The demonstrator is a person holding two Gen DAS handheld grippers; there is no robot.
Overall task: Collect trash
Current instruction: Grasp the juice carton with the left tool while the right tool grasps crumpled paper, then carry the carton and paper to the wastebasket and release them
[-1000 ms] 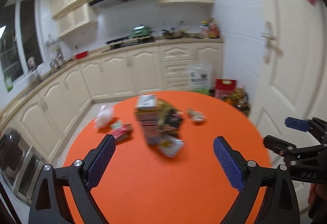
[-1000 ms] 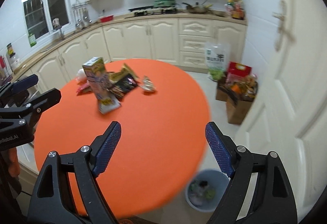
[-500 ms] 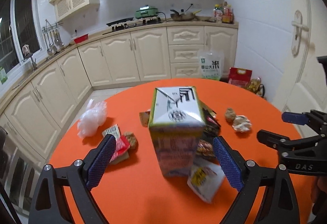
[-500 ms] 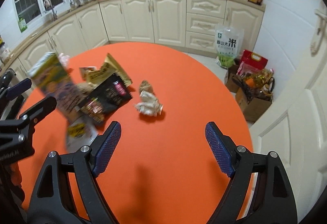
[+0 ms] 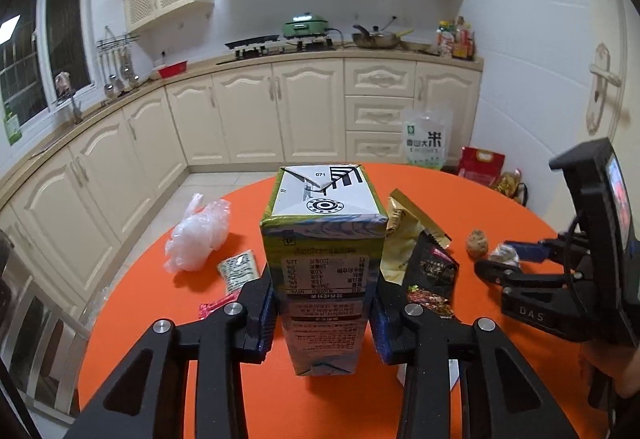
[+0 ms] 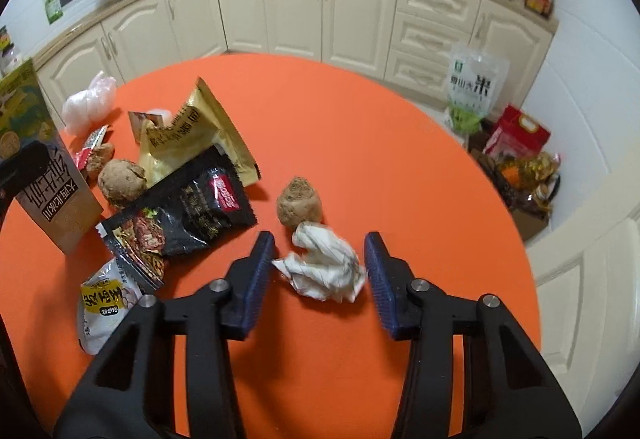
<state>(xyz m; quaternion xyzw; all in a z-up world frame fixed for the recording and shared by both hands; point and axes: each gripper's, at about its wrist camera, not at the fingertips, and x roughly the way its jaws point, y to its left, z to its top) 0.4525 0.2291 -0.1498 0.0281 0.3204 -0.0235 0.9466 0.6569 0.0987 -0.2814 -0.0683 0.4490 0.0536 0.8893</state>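
My left gripper is shut on a green and white drink carton that stands upright on the round orange table; the carton also shows in the right wrist view. My right gripper is open, its pads either side of a crumpled white paper wad on the table, not clearly touching it. A brown paper ball lies just beyond the wad. My right gripper also shows in the left wrist view.
Other trash on the table: a black snack wrapper, a gold bag, a white and yellow packet, a second brown ball, a clear plastic bag. Bags stand on the floor by the cabinets.
My left gripper moved in and closed on the carton. My right gripper moved forward and down over the paper wad and its jaws narrowed around it.
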